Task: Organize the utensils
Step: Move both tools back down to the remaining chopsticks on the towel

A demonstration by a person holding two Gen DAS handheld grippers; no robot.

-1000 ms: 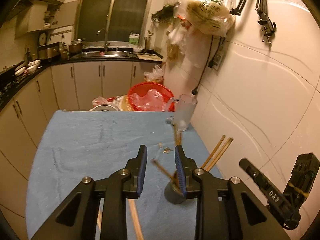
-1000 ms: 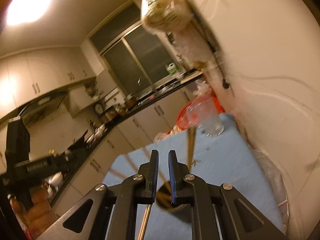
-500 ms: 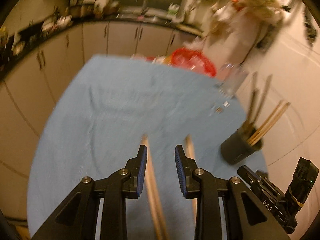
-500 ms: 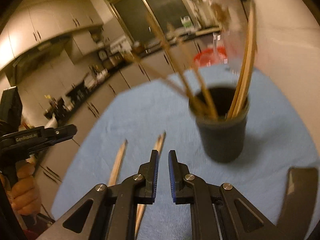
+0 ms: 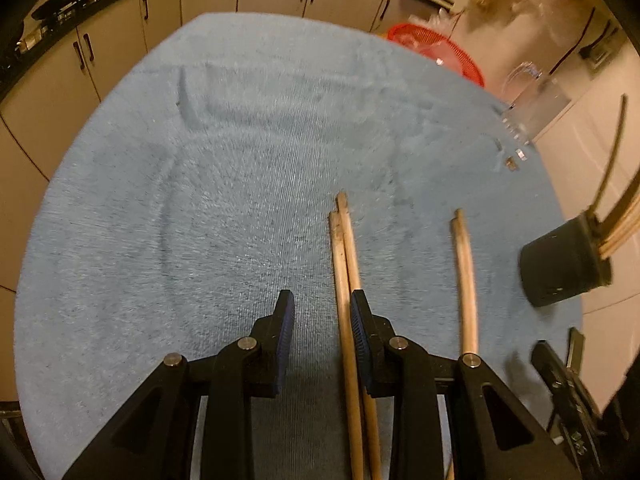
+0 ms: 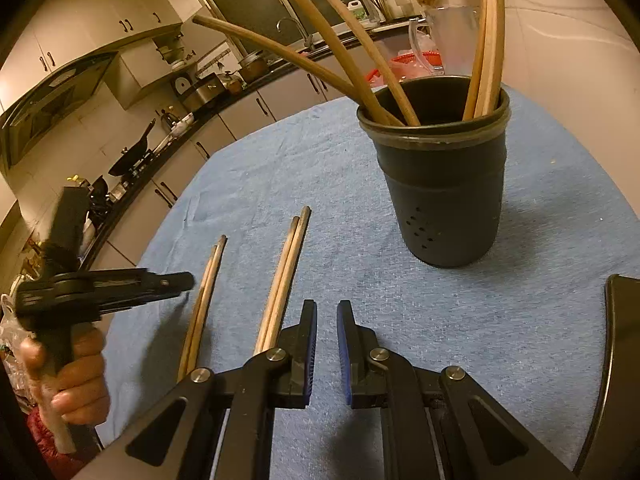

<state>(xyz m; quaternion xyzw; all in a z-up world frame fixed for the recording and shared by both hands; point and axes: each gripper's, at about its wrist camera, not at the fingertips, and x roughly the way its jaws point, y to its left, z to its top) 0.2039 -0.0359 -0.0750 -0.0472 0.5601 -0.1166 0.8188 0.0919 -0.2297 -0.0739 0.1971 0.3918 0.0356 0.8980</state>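
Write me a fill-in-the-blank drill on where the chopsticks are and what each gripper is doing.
1. The loose chopsticks lie in ___ pairs on the blue cloth.
2. The other chopsticks stand in a dark ___.
3. The left gripper is open with one pair running between its fingers; the right gripper holds ___.

Missing words: two; cup; nothing

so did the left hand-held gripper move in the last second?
Yes. The left hand-held gripper has pulled back and tilted down: the dark cup that sat between its fingers is now off to the right, and chopsticks on the blue cloth lie under it.
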